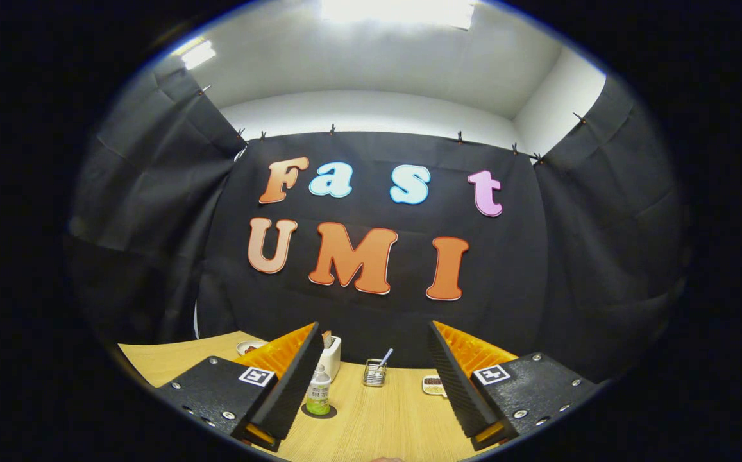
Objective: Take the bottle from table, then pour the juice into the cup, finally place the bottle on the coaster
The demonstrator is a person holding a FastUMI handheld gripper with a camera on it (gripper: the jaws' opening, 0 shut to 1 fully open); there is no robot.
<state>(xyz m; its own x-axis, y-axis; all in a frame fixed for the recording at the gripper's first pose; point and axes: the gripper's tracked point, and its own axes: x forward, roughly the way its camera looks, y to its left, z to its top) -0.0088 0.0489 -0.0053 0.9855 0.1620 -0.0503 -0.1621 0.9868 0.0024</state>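
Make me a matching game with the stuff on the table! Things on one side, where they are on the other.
Things:
1. bottle
2. wire basket
3. white box
4. small dish

Places:
A. close by the right finger
B. behind the bottle
C. on a dark coaster beside the left finger
D. far back, midway between the open fingers

Pairs: 1-C, 2-D, 3-B, 4-A

Black cloth walls [152,212], white ceiling light [396,11], wooden table [377,417].

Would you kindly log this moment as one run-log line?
gripper open, holding nothing | bottle upright on coaster, beside one finger | wire basket beyond
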